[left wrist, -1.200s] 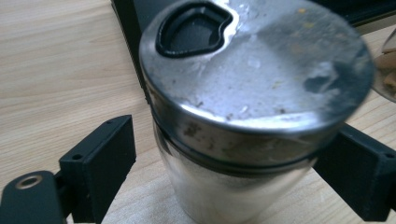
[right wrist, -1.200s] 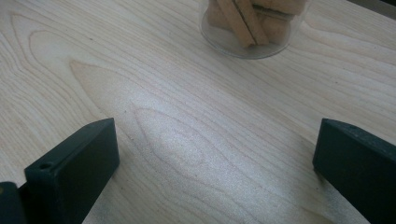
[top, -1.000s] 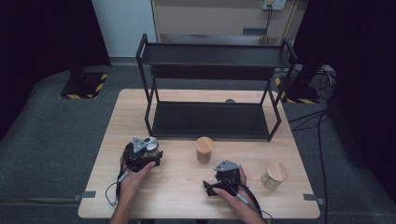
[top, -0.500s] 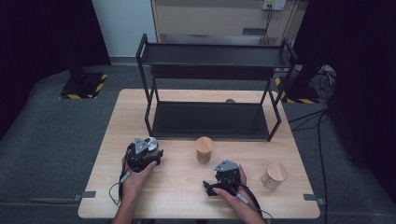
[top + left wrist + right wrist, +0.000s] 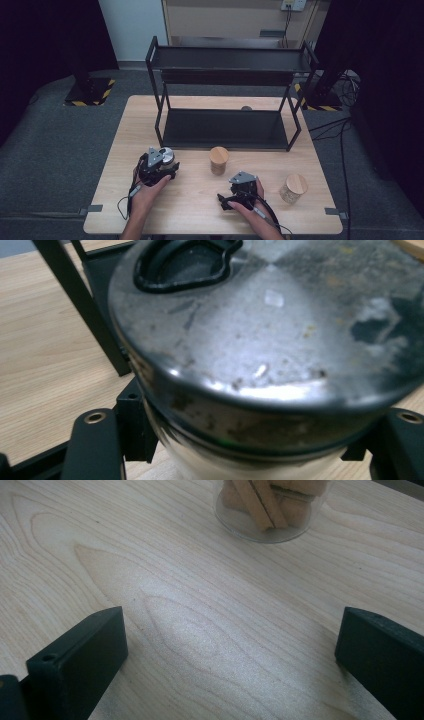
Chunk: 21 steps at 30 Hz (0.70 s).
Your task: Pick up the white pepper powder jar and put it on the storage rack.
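The left gripper (image 5: pixel 159 165) clamps a steel tin (image 5: pixel 270 340) just before the rack (image 5: pixel 227 95); the right gripper (image 5: pixel 239 196), jaws wide, rests on bare table (image 5: pixel 195 205) between 2 jars.

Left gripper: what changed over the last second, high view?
The left gripper has just closed its fingers on the metal-lidded jar, now gripped below the lid. The hand barely shifted. The right gripper stayed put, open over the table; both wooden-lidded jars and the black rack are unmoved.

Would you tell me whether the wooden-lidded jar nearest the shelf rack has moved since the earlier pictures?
No. The wooden-lidded jar keeps its place just before the shelf rack.
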### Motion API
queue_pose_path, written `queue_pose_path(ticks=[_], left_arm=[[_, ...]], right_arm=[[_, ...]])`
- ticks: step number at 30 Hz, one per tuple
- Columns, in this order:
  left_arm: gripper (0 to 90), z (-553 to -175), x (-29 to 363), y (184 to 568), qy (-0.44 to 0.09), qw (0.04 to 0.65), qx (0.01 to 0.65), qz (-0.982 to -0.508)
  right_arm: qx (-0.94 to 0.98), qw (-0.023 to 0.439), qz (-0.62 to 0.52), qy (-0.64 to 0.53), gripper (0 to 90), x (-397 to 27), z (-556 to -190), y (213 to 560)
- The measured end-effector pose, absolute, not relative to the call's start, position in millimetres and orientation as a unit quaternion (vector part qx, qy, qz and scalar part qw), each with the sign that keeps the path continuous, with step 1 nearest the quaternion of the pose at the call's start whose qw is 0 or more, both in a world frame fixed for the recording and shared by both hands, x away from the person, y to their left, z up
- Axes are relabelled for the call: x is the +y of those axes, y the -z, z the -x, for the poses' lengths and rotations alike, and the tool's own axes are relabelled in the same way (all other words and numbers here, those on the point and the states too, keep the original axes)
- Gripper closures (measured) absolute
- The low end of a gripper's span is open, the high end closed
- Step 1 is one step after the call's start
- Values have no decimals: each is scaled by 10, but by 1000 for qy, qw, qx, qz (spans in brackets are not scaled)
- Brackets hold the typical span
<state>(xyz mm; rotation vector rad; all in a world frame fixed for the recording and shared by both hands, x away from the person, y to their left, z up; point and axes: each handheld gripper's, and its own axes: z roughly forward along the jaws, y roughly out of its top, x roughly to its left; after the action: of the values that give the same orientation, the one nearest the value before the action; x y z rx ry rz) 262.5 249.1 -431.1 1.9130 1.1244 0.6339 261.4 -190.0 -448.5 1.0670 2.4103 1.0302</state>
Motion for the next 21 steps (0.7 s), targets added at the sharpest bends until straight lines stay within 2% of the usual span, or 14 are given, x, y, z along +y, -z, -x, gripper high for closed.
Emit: queue_pose_path(ticks=[21], left_arm=[[290, -2742, 2385, 4239, -248, 408, 425, -769]], right_arm=[[841, 155, -373, -359, 5, -1900, -2614, 4485]])
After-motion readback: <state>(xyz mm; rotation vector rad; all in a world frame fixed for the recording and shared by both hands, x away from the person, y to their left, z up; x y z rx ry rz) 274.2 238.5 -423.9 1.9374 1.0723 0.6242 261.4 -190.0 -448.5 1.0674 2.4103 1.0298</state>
